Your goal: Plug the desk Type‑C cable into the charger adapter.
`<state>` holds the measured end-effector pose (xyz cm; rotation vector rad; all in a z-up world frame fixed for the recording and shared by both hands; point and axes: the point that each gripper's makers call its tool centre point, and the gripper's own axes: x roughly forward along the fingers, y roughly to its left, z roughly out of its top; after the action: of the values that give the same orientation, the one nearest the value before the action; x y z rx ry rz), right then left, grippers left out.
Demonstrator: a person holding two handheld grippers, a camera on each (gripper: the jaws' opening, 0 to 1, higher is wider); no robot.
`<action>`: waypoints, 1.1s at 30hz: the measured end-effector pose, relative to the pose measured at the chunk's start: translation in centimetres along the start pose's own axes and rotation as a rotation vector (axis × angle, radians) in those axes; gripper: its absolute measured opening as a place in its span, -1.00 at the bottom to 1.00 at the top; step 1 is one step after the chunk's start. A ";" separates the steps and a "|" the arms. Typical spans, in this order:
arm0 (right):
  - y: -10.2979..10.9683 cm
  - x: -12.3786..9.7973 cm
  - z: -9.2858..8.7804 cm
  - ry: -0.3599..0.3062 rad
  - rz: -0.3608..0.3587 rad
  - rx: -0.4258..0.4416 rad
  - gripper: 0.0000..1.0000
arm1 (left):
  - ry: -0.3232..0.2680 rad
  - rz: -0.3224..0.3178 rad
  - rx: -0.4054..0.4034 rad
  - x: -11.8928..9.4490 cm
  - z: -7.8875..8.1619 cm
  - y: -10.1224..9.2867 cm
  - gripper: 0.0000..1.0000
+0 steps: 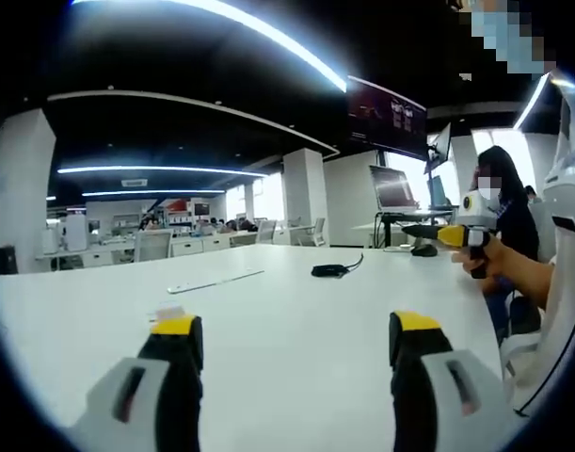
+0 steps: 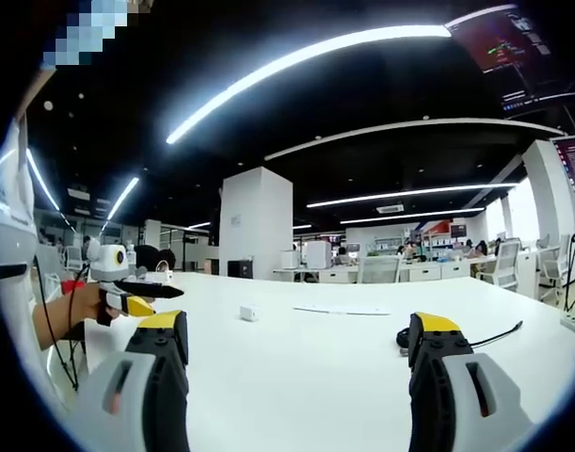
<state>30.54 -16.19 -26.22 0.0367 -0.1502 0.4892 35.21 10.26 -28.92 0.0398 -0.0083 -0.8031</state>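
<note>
I see the coiled black Type-C cable (image 1: 330, 270) lying out on the white table (image 1: 296, 358), toward its far side in the left gripper view; in the right gripper view its coil sits just behind my right jaw, one end trailing off toward the table's right edge. The small white charger adapter (image 2: 247, 313) sits alone mid-table, well apart from the cable. A thin white strip (image 1: 215, 281) lies flat beyond it, near the far edge. My left gripper (image 1: 296, 339) hangs over the near part of the table, jaws spread wide, nothing between them. My right gripper (image 2: 299, 344) likewise gapes wide and bare. In the left gripper view a hand (image 1: 477, 265) holds the other gripper up at the table's right edge.
</note>
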 end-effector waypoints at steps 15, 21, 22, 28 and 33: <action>-0.3 0.0 -0.3 0.009 -0.006 0.007 1.00 | 0.019 -0.007 -0.009 0.3 -0.4 0.1 0.64; -0.2 0.1 -0.6 0.025 0.002 0.013 1.00 | 0.032 -0.009 -0.010 0.4 -0.7 0.1 0.64; -0.2 0.1 -0.7 0.029 0.002 0.012 1.00 | 0.033 -0.009 -0.011 0.4 -0.7 0.1 0.64; 0.0 0.1 -1.1 0.048 0.013 0.006 0.99 | 0.038 -0.012 -0.013 0.4 -0.9 0.1 0.63; 0.1 0.1 -1.2 0.050 0.017 0.022 0.98 | 0.043 -0.013 -0.014 0.4 -1.0 0.0 0.63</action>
<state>30.76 -15.98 -27.40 0.0450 -0.0964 0.5084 35.51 10.05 -29.96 0.0434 0.0383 -0.8151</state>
